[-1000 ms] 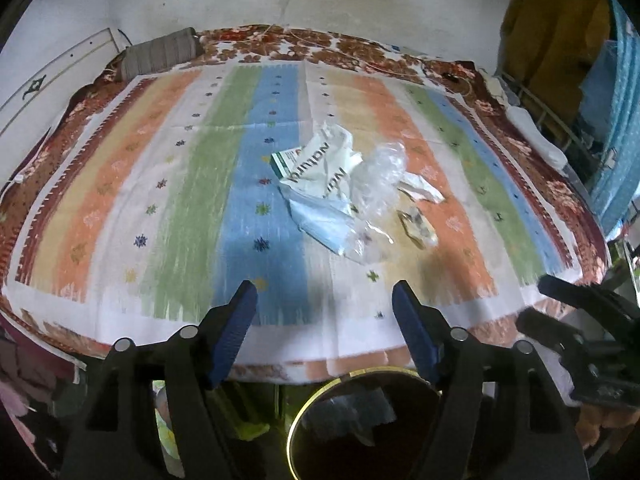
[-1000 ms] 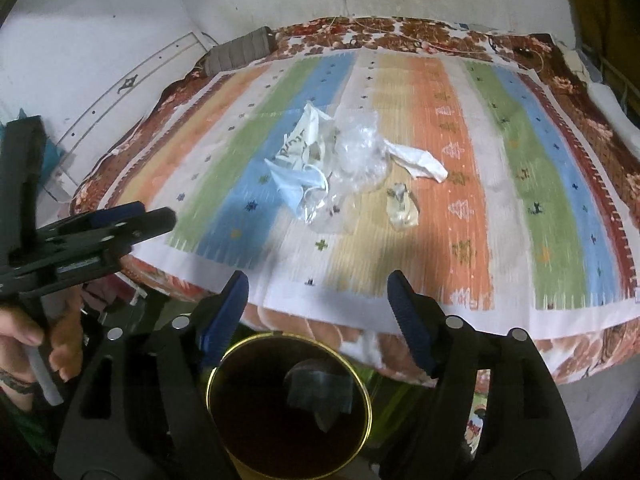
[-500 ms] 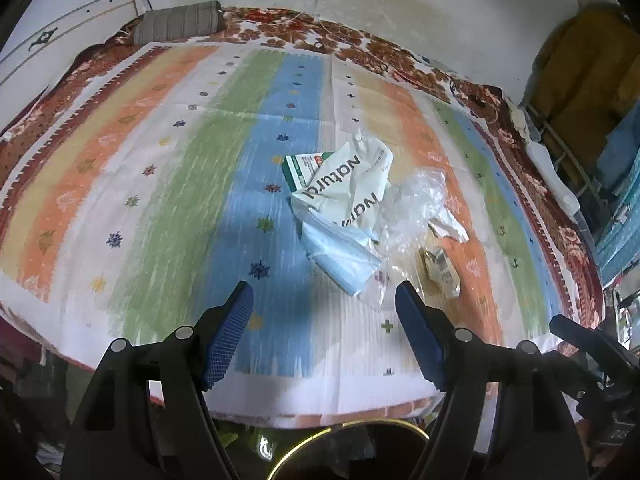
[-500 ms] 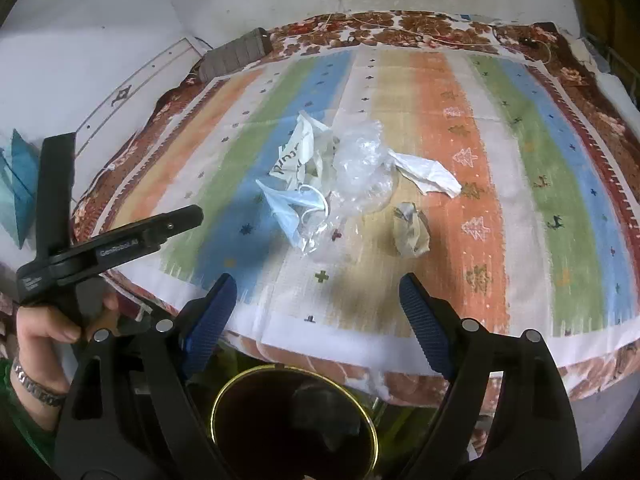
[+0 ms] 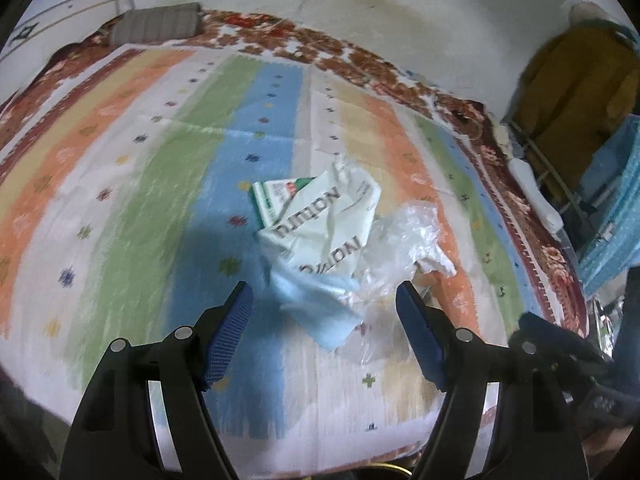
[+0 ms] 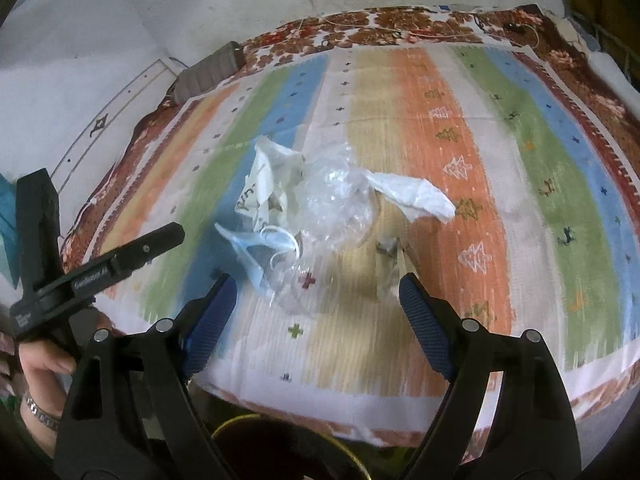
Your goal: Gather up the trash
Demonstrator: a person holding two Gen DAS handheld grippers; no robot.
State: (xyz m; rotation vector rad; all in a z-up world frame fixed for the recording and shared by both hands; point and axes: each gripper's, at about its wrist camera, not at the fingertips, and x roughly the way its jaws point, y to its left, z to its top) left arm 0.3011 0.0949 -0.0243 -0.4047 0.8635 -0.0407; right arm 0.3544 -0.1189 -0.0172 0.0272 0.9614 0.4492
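While both tools, left tool and right tool, hang spread and empty, trash pile looks light, crumply, slippery; pinch printed wrapper's folded edge.

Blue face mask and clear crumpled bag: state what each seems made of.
Blue face mask: probably soft, matte non-woven fabric; it folds limply and has thin white loops. Clear crumpled bag: likely thin glossy plastic film, see-through with bright creases.
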